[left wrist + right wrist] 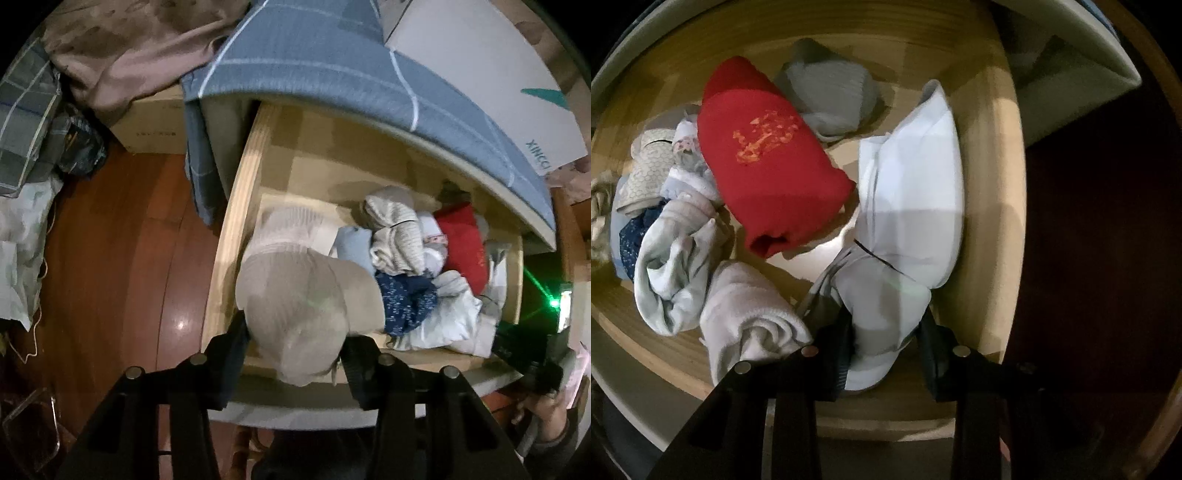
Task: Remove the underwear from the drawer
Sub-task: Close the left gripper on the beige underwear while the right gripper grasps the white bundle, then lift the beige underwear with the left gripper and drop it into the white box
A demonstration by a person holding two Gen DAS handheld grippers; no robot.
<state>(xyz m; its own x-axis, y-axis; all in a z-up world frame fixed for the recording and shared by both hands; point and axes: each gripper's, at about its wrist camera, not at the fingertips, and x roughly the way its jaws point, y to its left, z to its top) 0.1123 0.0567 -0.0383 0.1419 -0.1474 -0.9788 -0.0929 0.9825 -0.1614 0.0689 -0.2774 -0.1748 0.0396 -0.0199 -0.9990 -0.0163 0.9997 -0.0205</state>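
The wooden drawer (236,206) stands open under the bed and holds several folded garments. My left gripper (295,332) is shut on a beige ribbed underwear piece (295,295) at the drawer's left front; its far part still lies in the drawer. My right gripper (886,325) is shut on a pale blue-white folded garment (912,206) at the drawer's right side (993,184). A red piece with orange print (768,158) (461,243), a grey piece (831,96), a navy speckled piece (406,302) and pale rolled pieces (746,314) lie between. The right gripper shows in the left wrist view (528,350).
A blue checked bedsheet (332,66) hangs over the bed edge above the drawer. A white box (498,74) lies on the bed. A cardboard box (155,125) and bedding stand at the left on the red-brown wood floor (110,258).
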